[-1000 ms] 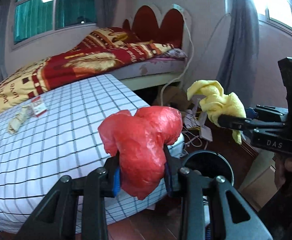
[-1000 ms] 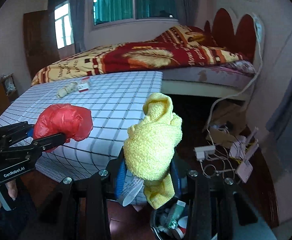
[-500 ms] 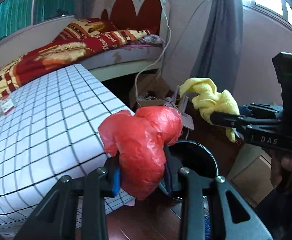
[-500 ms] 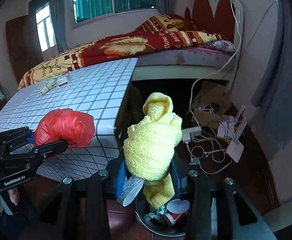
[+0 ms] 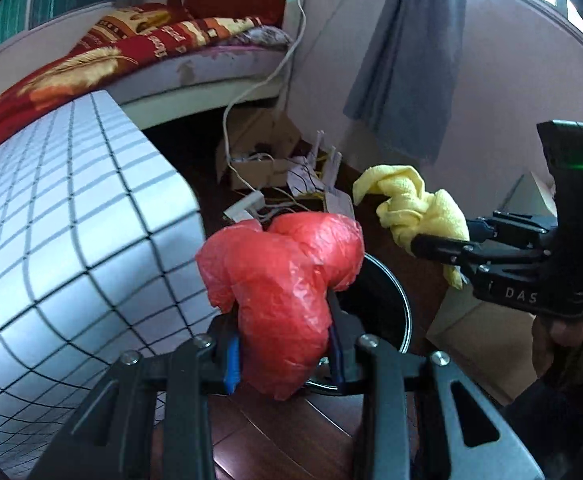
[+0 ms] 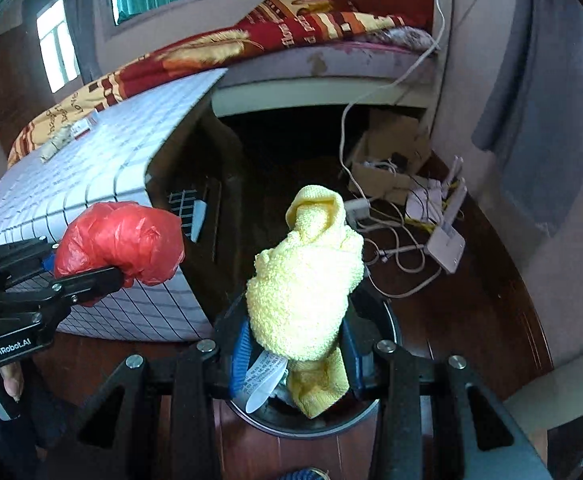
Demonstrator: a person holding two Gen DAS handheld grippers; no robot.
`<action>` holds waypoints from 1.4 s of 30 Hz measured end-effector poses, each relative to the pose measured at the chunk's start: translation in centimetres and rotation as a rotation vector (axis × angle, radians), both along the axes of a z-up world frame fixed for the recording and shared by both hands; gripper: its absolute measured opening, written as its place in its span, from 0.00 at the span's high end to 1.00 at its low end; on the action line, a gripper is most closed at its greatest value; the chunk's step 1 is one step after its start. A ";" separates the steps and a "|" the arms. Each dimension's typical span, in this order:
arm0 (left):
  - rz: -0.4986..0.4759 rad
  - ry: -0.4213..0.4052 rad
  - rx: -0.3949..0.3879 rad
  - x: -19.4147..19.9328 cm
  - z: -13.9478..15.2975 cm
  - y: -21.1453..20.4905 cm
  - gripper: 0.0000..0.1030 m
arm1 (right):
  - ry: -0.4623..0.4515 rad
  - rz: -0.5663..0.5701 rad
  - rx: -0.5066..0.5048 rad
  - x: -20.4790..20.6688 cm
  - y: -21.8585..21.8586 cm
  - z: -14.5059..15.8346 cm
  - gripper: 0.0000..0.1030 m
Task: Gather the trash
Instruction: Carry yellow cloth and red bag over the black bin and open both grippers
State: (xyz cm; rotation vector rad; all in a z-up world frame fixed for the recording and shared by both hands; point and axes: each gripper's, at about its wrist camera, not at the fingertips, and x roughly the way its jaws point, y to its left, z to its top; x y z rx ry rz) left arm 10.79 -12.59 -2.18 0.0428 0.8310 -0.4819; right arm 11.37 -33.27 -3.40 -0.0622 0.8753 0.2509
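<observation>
My left gripper [image 5: 283, 354] is shut on a crumpled red plastic bag [image 5: 283, 276], held beside the checked mattress corner and just in front of the round black trash bin [image 5: 387, 300] on the floor. It shows at the left of the right wrist view [image 6: 119, 240]. My right gripper [image 6: 295, 358] is shut on a yellow towel [image 6: 307, 276], held directly over the bin [image 6: 311, 424]. The towel also shows in the left wrist view [image 5: 415, 204]. The bin's contents are mostly hidden by the towel.
A checked mattress [image 5: 71, 216] stands at the left, with a bed [image 6: 291, 40] behind. A cardboard box [image 6: 387, 160], white power strips and tangled cables [image 6: 411, 232] lie on the dark wood floor beyond the bin. A grey curtain [image 5: 407, 52] hangs at the right. Small wrappers [image 6: 67, 136] lie on the mattress.
Both grippers have moved forward and down toward the bin, past the mattress corner. The yellow towel now hangs over the bin opening. Both grips are unchanged.
</observation>
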 end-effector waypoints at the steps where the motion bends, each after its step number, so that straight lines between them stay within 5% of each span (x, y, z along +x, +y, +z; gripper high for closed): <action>1: -0.006 0.006 0.003 0.0 -0.3 -0.4 0.66 | 0.005 -0.003 -0.001 -0.1 -0.4 -0.3 0.60; 27: -0.083 0.157 0.032 3.7 -7.8 -5.4 0.63 | 0.160 0.071 -0.048 1.5 -1.2 -9.0 0.59; 29: -0.089 0.167 0.032 4.2 -8.5 -5.7 0.49 | 0.175 0.082 -0.046 1.9 -1.1 -9.7 0.54; 30: -0.086 0.177 0.045 4.5 -9.0 -5.8 0.40 | 0.191 0.095 -0.057 2.3 -0.9 -10.5 0.43; 31: -0.060 0.170 0.090 4.7 -9.3 -6.0 0.23 | 0.196 0.083 -0.102 2.6 -0.8 -11.2 0.20; 33: -0.023 0.144 0.153 4.6 -9.6 -5.9 0.12 | 0.203 0.042 -0.179 2.9 -1.3 -12.4 0.06; 35: 0.002 0.150 0.166 4.5 -9.8 -5.2 0.02 | 0.226 0.016 -0.167 3.2 -2.2 -12.8 0.04; 42: 0.057 0.128 0.182 4.2 -10.1 -3.9 0.01 | 0.216 -0.038 -0.189 3.2 -3.0 -12.6 0.00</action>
